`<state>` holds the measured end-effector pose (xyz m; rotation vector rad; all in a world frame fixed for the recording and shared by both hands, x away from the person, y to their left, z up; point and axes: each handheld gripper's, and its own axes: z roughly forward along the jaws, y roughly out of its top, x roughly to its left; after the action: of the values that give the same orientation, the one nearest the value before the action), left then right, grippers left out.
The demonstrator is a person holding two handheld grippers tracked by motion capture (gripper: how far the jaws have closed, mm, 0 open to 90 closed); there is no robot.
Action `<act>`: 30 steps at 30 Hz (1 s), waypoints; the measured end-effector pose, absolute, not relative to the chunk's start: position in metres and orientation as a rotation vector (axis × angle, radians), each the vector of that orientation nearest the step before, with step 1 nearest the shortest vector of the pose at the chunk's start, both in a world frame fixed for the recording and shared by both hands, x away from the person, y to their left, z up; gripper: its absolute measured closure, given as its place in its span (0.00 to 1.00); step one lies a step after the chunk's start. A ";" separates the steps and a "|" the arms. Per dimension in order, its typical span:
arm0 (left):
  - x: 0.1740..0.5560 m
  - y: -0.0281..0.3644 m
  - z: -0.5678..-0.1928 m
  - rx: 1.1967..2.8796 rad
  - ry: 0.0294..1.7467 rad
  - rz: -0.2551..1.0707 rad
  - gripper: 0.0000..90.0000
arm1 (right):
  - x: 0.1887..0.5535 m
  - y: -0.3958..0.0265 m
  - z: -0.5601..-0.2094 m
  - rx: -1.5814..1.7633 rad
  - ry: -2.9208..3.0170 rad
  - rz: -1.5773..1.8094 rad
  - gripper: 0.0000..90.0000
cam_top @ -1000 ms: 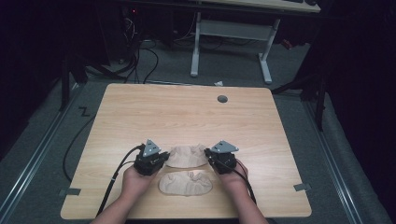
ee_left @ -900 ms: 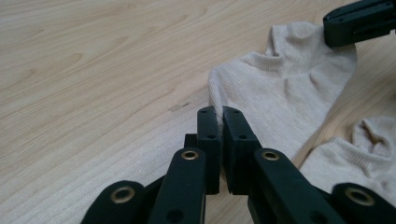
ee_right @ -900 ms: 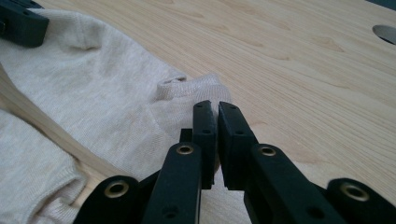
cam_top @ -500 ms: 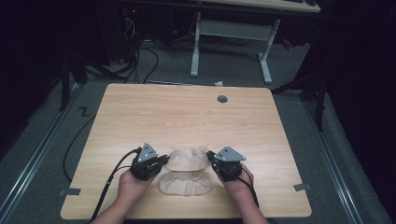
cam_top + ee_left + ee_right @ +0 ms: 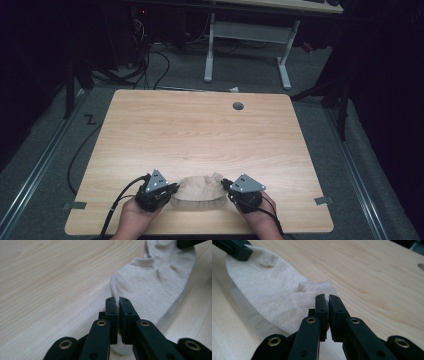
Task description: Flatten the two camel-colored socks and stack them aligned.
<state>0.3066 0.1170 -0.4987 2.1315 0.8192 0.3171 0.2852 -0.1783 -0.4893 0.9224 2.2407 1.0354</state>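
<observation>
A beige ankle sock (image 5: 200,189) hangs stretched between my two grippers near the table's front edge. My left gripper (image 5: 172,192) is shut on one end of the sock (image 5: 155,285), with fabric pinched at its fingertips (image 5: 111,305). The right gripper (image 5: 226,187) is shut on the other end, beside the ribbed cuff of the sock (image 5: 269,290). A second beige sock (image 5: 199,205) lies flat on the table under the held one, mostly covered. The far jaw of the other gripper shows at the top corner of each gripper view.
The wooden table (image 5: 200,135) has a round cable hole (image 5: 238,106) at the far right. Grey tape marks sit at the front left (image 5: 74,205) and front right (image 5: 323,200). A white desk frame (image 5: 245,30) and floor cables stand beyond the table.
Both grippers have drawn the held sock toward the front edge, so it now lies over the second sock instead of beyond it.
</observation>
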 end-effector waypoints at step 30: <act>0.305 0.115 -0.508 2.210 0.809 0.375 0.70 | 0.283 -0.181 -0.512 1.016 2.344 1.016 0.80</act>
<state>0.3050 0.1146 -0.5081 2.2095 0.8090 0.3751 0.2829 -0.1807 -0.5121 1.0161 2.3438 1.0159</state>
